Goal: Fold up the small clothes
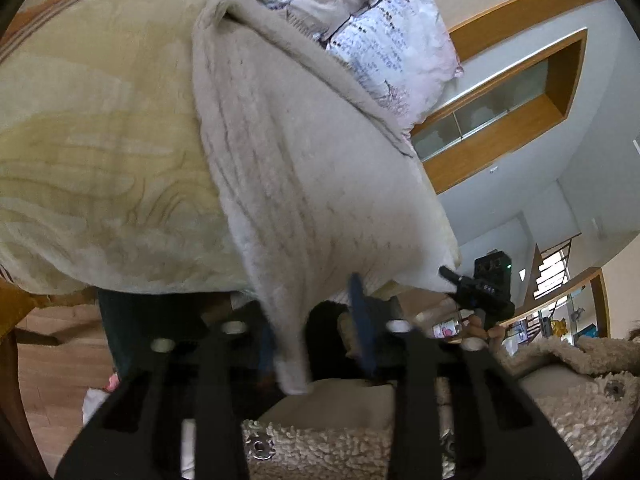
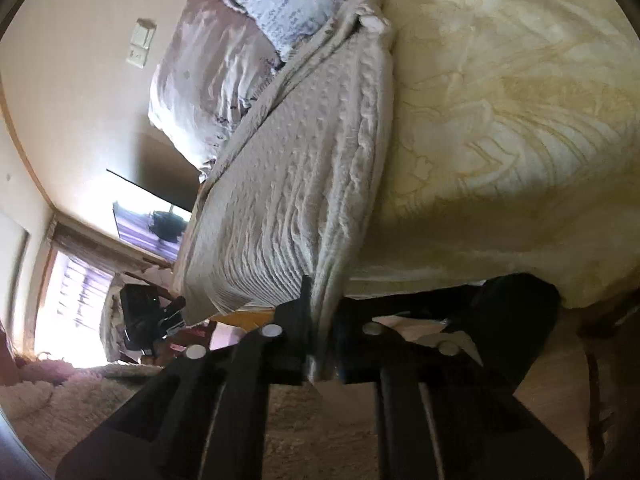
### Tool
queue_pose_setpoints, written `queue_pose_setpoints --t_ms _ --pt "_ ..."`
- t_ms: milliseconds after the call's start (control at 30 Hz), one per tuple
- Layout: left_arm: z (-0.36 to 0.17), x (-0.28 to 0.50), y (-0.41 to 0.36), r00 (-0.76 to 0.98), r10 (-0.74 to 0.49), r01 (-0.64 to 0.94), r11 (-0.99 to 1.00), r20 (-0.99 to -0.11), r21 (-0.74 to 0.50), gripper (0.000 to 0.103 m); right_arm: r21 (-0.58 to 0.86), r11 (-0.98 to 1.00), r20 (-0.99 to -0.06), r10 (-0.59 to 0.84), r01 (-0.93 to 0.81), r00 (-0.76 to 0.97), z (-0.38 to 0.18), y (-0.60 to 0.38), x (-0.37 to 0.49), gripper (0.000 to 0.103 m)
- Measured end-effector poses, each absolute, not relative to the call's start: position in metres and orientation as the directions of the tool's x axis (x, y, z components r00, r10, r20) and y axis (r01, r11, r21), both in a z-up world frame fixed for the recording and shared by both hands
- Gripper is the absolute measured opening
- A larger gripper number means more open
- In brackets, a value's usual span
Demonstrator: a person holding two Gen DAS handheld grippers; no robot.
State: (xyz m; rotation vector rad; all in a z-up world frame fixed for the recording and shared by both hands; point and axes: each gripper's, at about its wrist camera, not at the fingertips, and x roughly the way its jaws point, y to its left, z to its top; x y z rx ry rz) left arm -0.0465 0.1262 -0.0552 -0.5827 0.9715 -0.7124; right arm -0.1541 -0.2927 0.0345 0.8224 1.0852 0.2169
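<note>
Stretching between two handheld grippers, a pale grey cable-knit sweater (image 1: 304, 168) hangs taut above the near edge of a bed, its far part still lying on the cream patterned blanket (image 1: 100, 140) that covers the mattress.

Much is hard to read. Both fisheye views are blurred and bent at the rims, and each gripper's black frame blocks the lower part of its own view. The sweater's far end bunches into a lump near the floral pillows (image 1: 360, 12) at the head of the bed, so its neckline or sleeves cannot be made out. What lies under the lifted knit is hidden.

The left gripper (image 1: 316, 336) has its jaws drawn nearly together on a narrow, gathered corner of the sweater's hem. In the left wrist view the right gripper (image 1: 452, 278) appears small at the sweater's other lower corner, pinching it. In its own view the right gripper (image 2: 320, 340) is closed tight on a fold of knit, and the left gripper (image 2: 176, 308) shows at the far corner.

The knit shows raised cable ribs running lengthwise and a bobbled panel beside them. A fleecy beige garment (image 1: 580, 380) sits below the grippers, cut off by the frame.
</note>
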Motion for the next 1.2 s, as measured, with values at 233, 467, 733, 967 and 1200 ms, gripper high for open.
queue_pose_setpoints --t_ms 233,467,733,967,1200 --pt "-0.026 -0.047 0.130 0.411 -0.767 0.361 0.633 -0.493 -0.684 0.007 0.645 0.757 -0.627 0.442 0.109 0.641 0.084 -0.291 -0.143 0.008" --pt "0.028 -0.008 0.154 0.578 -0.677 0.350 0.710 -0.455 -0.611 0.006 0.463 0.874 -0.627 0.206 0.146 0.751 0.124 -0.290 -0.102 0.008" --pt "0.092 0.073 0.154 0.740 -0.501 0.275 0.835 -0.449 -0.477 0.006 0.098 0.981 -0.561 -0.085 0.169 0.823 0.153 -0.260 -0.035 0.008" --pt "0.124 0.139 0.141 0.775 -0.430 0.253 0.883 -0.463 -0.396 0.006 0.011 0.976 -0.536 -0.177 0.216 0.826 0.150 -0.264 0.024 0.008" --pt "0.088 0.218 0.125 0.722 -0.400 0.185 0.898 -0.565 -0.400 0.006 0.122 0.937 -0.711 -0.147 0.326 0.687 0.076 -0.299 0.087 0.008"
